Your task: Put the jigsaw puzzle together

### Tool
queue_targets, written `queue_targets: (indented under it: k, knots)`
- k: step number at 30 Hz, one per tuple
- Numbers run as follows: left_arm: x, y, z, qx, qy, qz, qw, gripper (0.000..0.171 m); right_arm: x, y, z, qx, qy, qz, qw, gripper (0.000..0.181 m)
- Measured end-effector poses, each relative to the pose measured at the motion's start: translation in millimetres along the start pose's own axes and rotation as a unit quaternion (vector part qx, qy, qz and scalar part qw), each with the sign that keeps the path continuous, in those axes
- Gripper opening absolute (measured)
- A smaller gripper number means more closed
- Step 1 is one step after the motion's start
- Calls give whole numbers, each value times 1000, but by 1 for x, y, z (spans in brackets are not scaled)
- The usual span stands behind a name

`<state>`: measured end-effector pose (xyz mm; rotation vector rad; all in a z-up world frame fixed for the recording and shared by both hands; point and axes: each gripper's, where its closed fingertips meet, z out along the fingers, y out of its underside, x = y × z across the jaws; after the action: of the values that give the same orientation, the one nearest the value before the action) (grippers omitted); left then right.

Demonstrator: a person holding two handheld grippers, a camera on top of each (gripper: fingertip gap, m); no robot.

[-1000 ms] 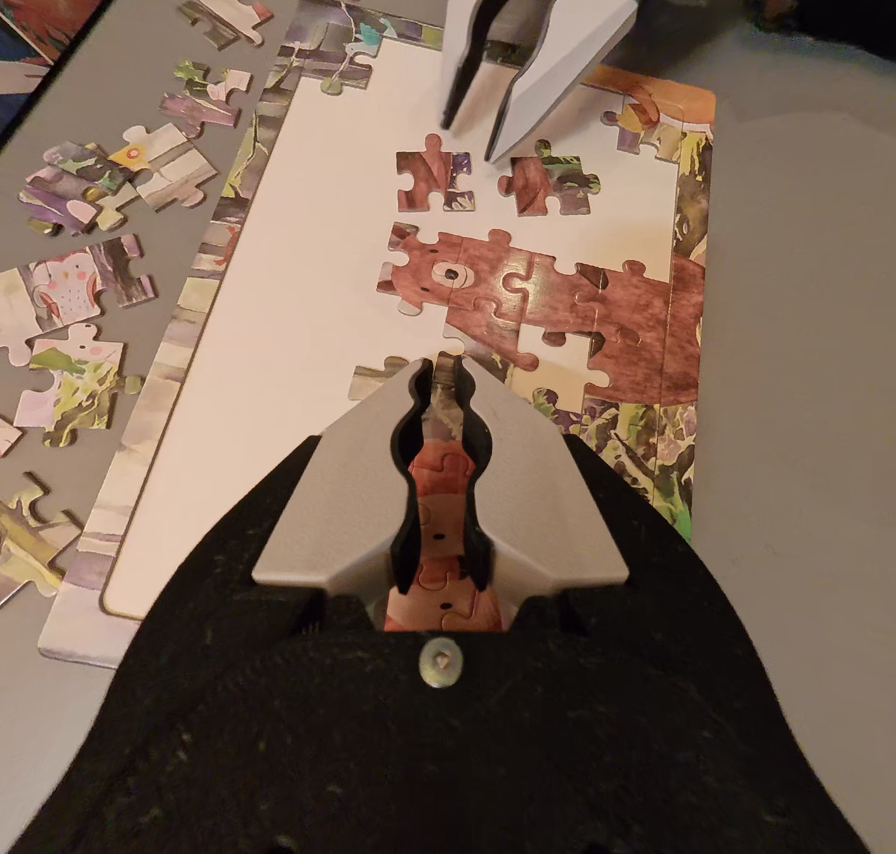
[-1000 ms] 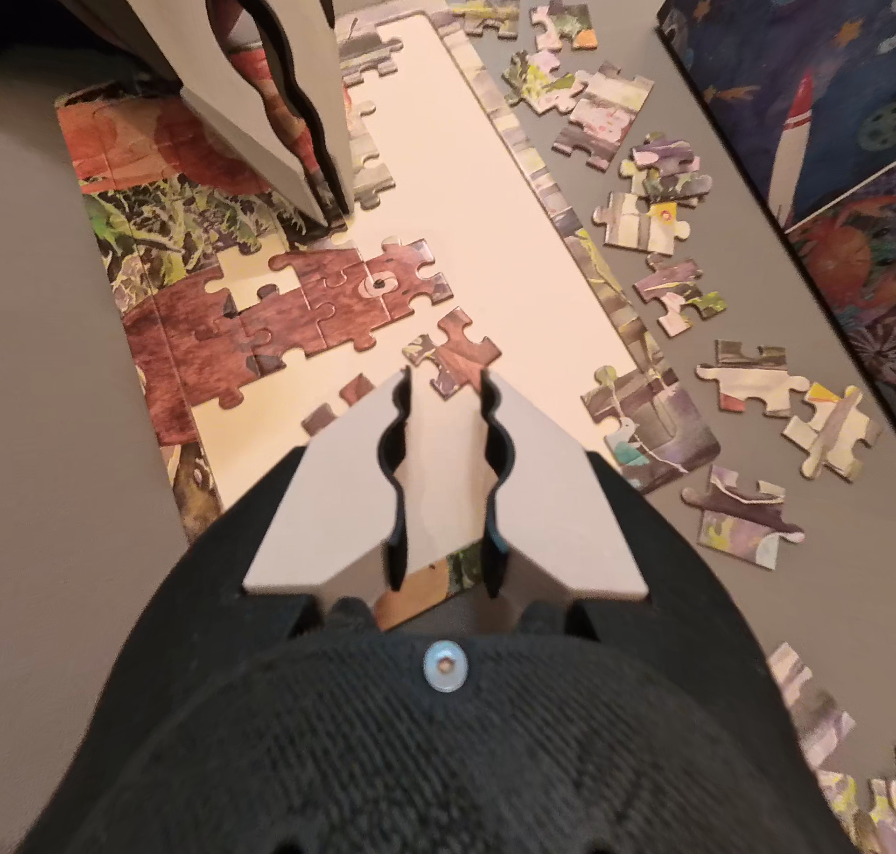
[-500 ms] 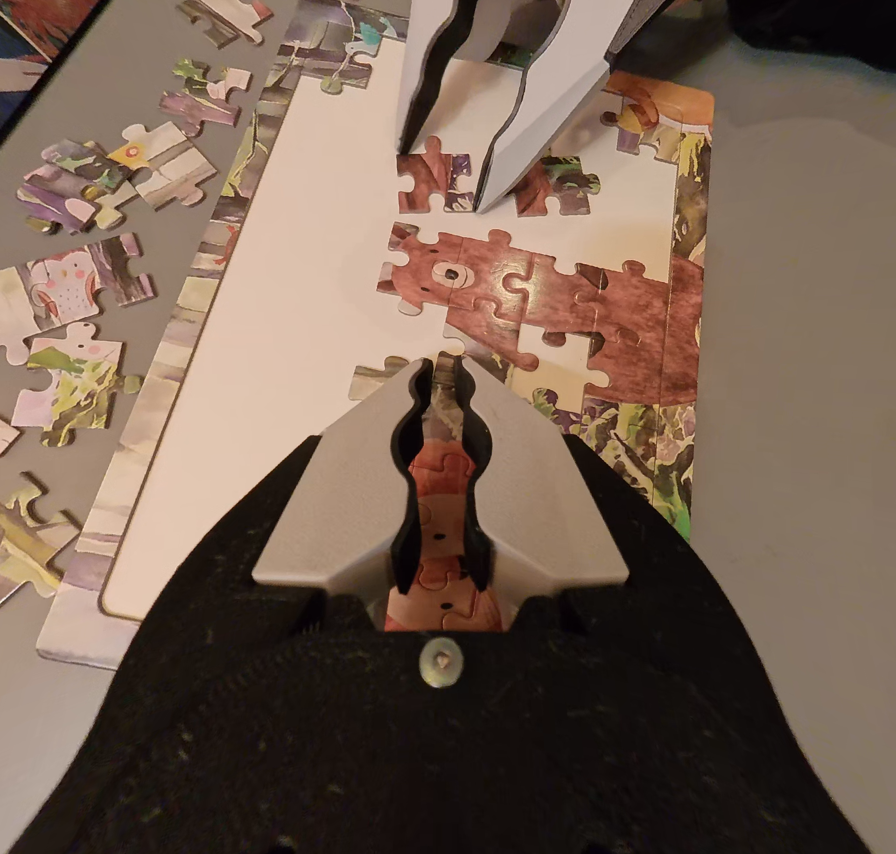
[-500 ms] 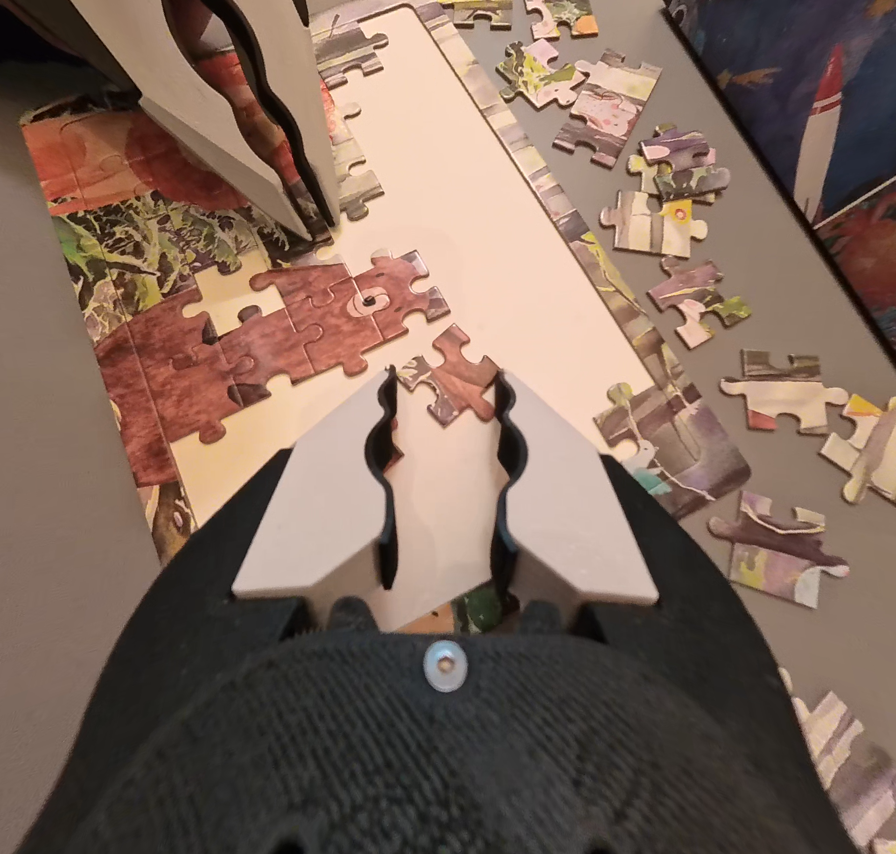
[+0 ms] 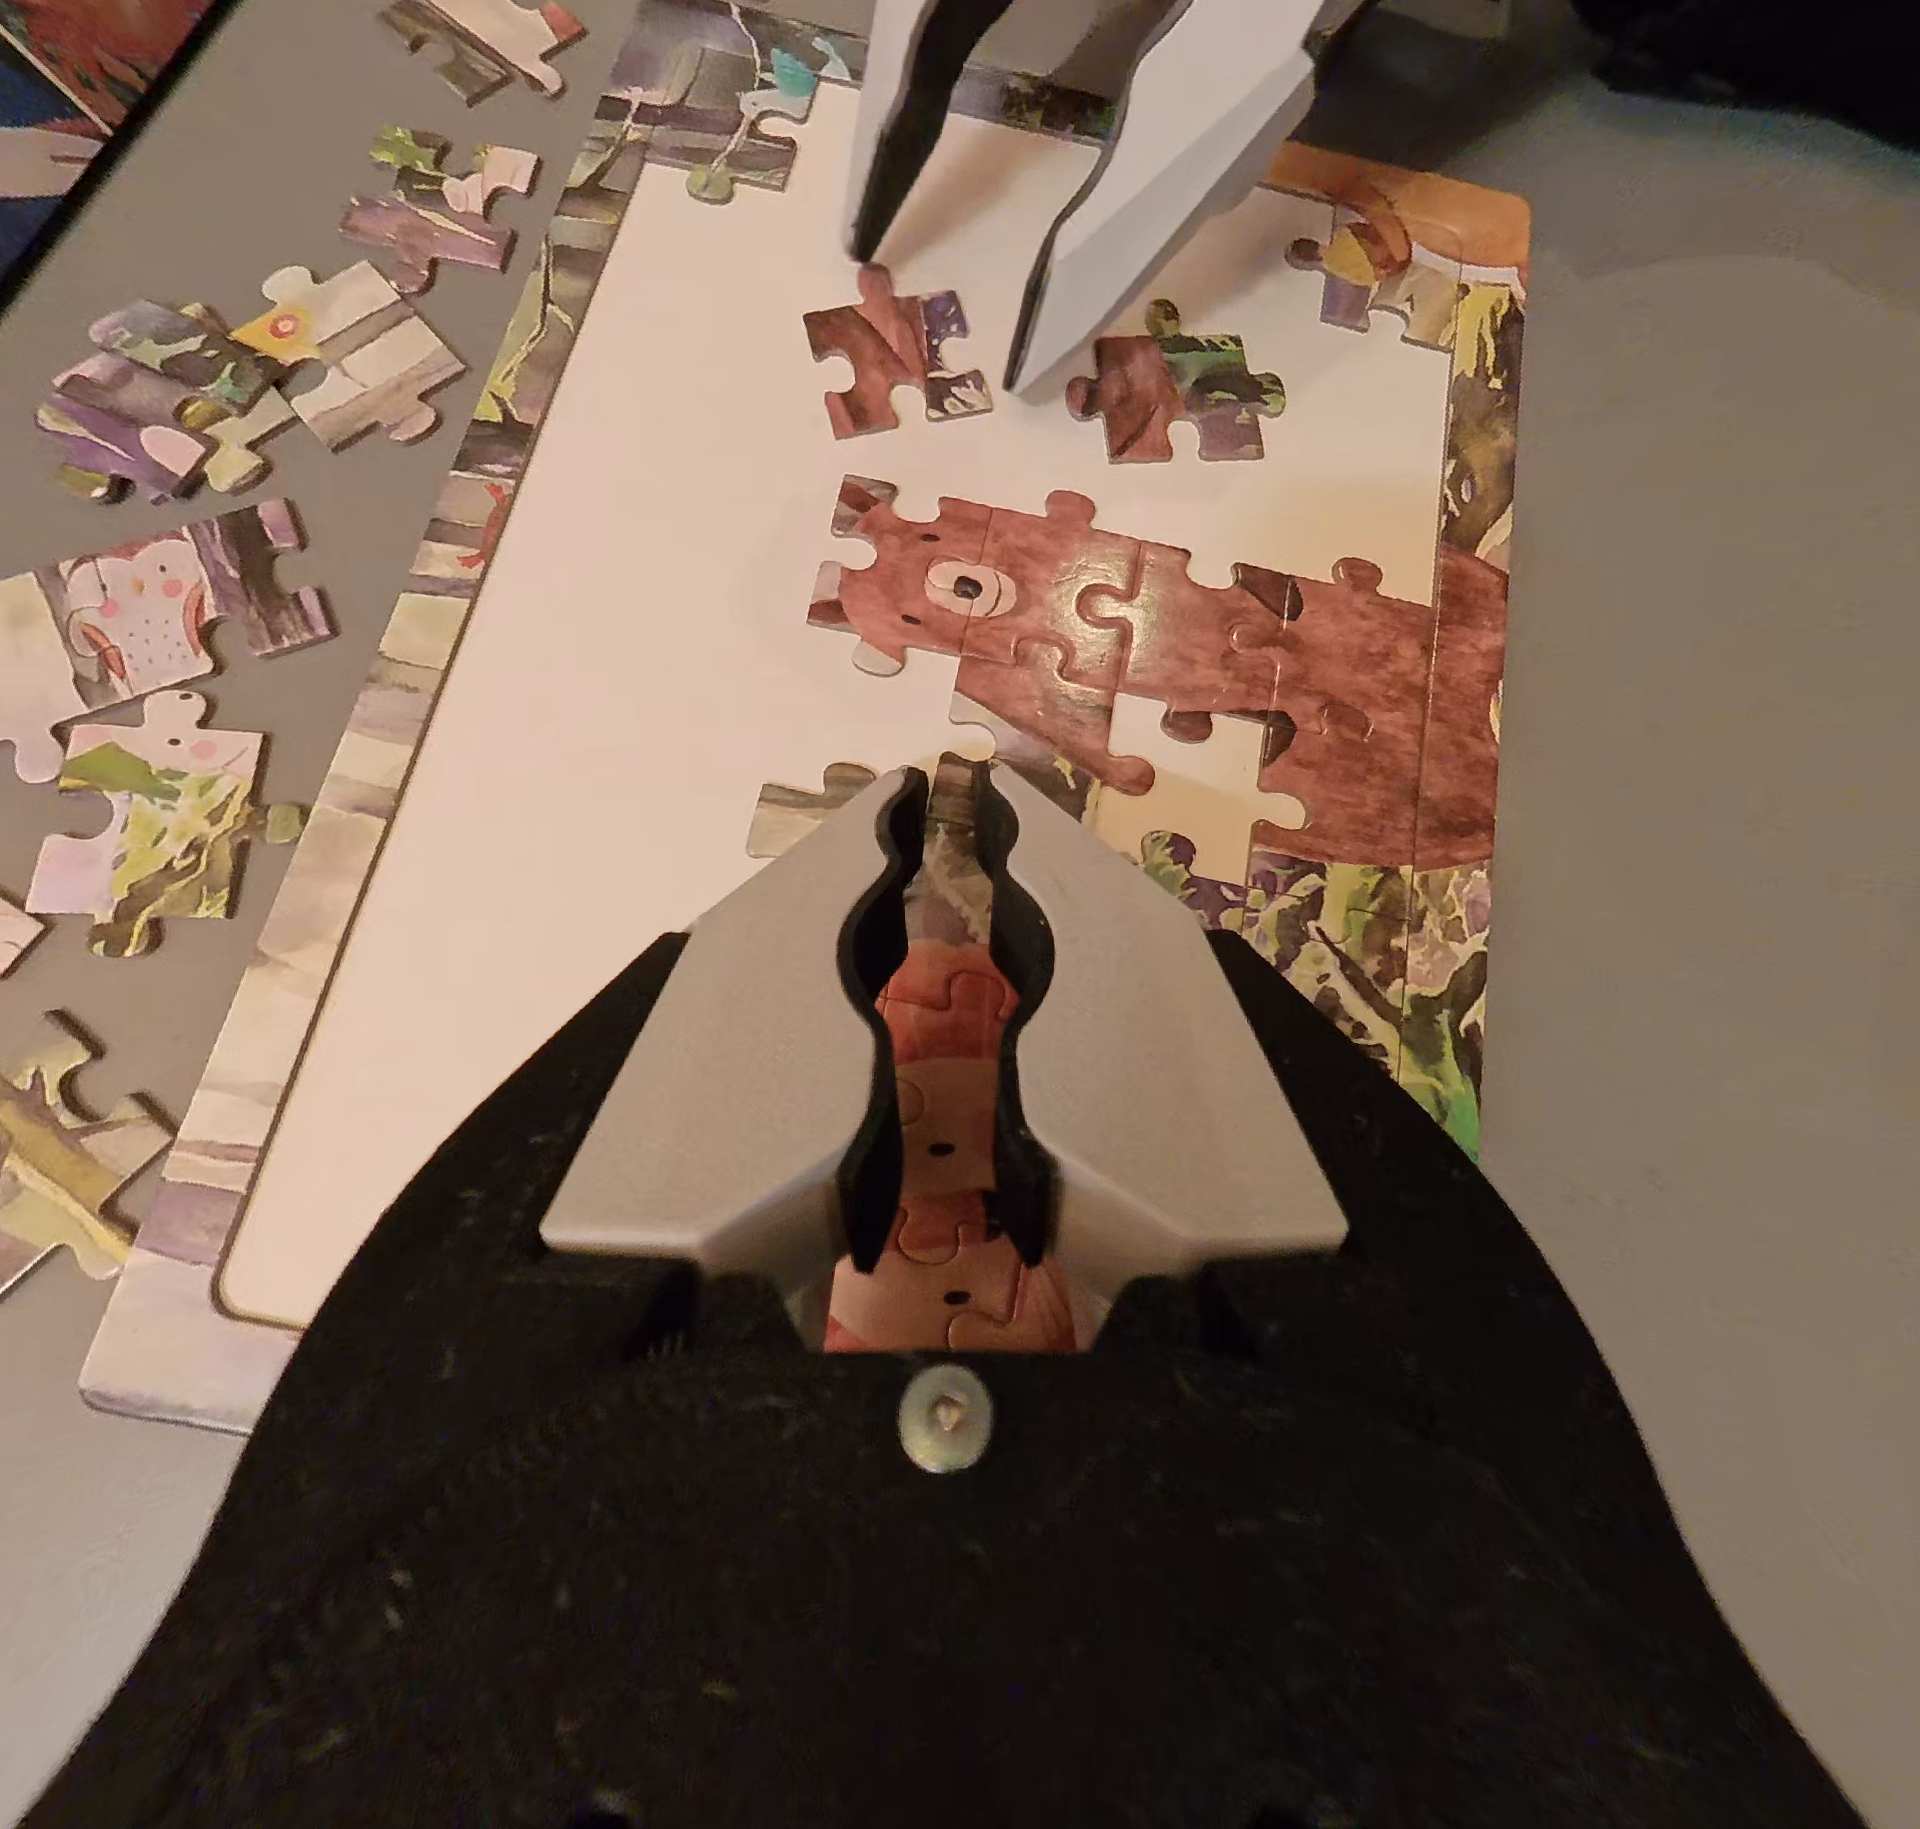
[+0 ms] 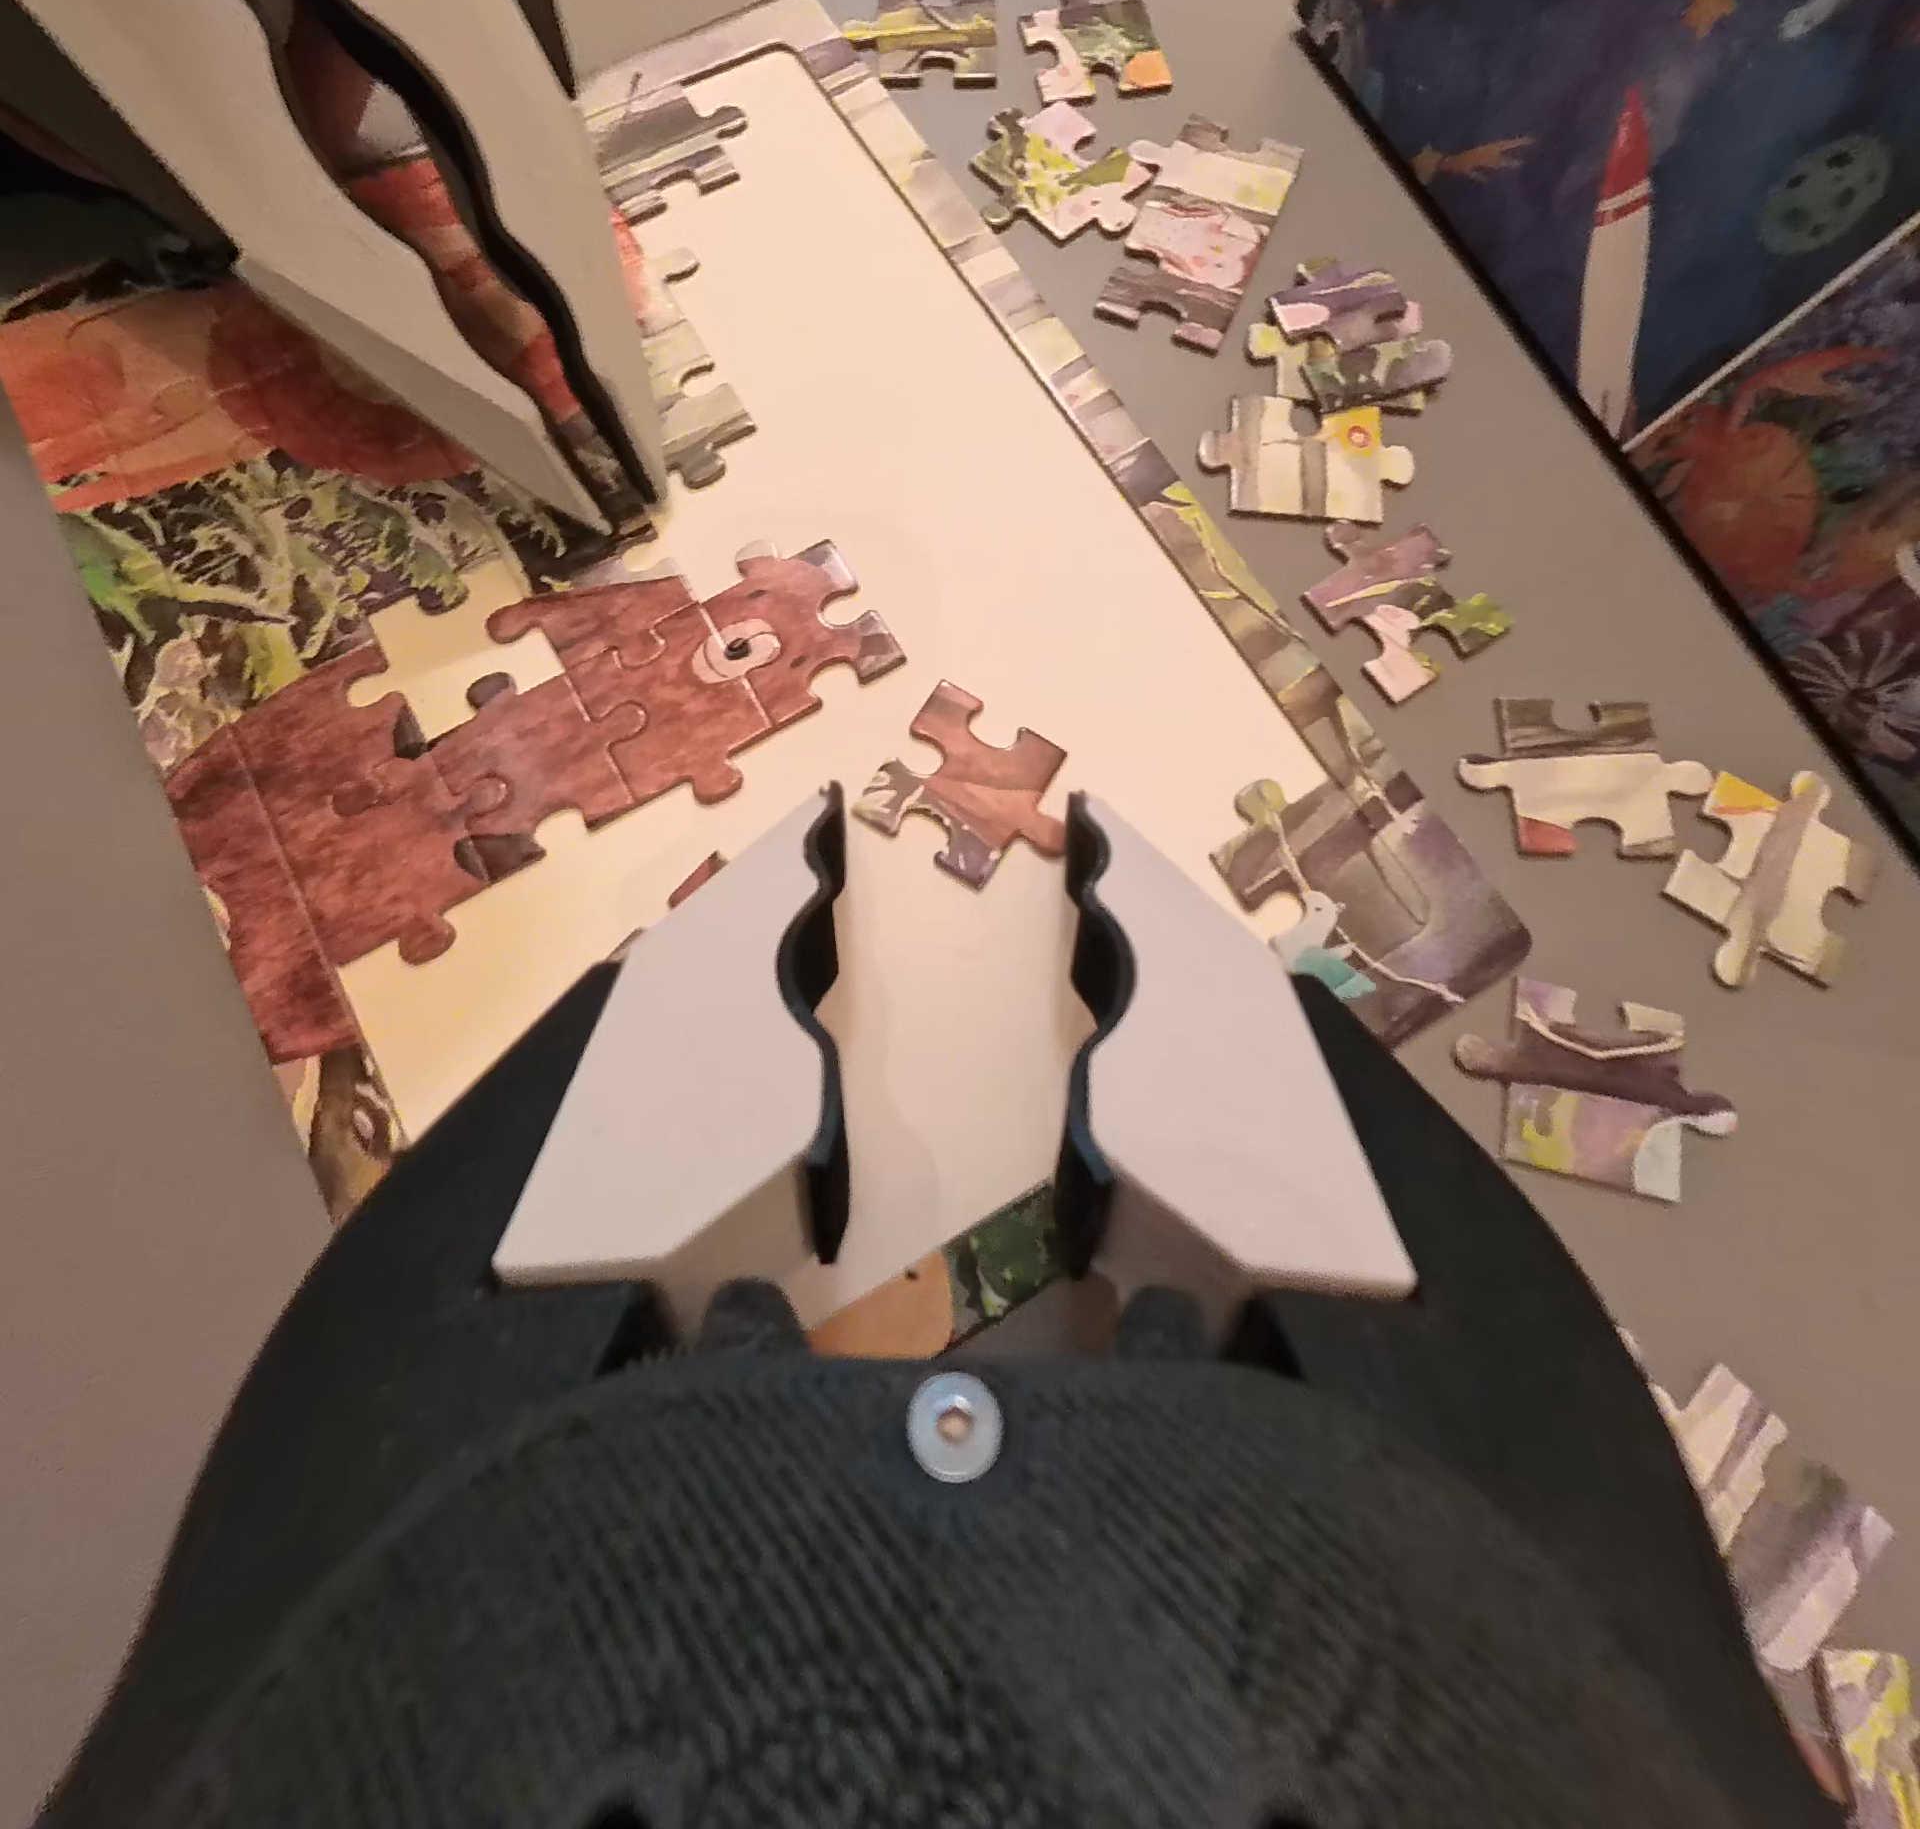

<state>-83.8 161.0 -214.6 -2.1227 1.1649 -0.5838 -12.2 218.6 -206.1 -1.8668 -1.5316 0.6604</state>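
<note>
The jigsaw tray [image 5: 623,636] lies on a grey table, with a joined brown bear section [image 5: 1143,636] and filled foliage along its right side. A loose brown piece [image 5: 894,366] lies flat on the white base. My right gripper [image 5: 940,319] is open with a fingertip on each side of it; in the right wrist view the piece [image 6: 966,787] sits just ahead of the gripper [image 6: 954,808]. A second loose brown-green piece [image 5: 1174,387] lies beside it. My left gripper [image 5: 951,777] is shut, tips down on the assembled part; it also shows in the right wrist view [image 6: 623,517].
Several loose pieces [image 5: 208,429] lie on the grey table beside the tray's long border, also in the right wrist view [image 6: 1351,429]. Dark colourful picture boards [image 6: 1662,221] lie at the table's far edge. The bear section [image 6: 623,699] has one empty slot in it. Spacing between my two grippers at the tips: around 10 centimeters.
My right gripper has opened wider and shifted over the loose brown piece, so its tips now straddle it. The left gripper has not moved.
</note>
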Motion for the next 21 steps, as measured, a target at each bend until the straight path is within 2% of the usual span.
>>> queue_targets:
  k: [4, 8, 12, 15, 21]
  knots:
    - [0, 0, 0, 0, 0, 0, 1000, 10, 6, 2, 2, -7, 20, 8, 1000, 51]
    - [0, 0, 0, 0, 0, 0, 1000, 10, 2, 3, 5, -10, 13, 5, 1000, 53]
    - [0, 0, 0, 0, 0, 0, 1000, 10, -3, 2, 8, -10, 5, 6, 1000, 47]
    - [0, 0, 0, 0, 1, -1, 1000, 10, -4, 1, 7, -12, 4, 5, 1000, 35]
    - [0, 0, 0, 0, 0, -1, 1000, 10, -4, 1, 7, -12, 7, 6, 1000, 34]
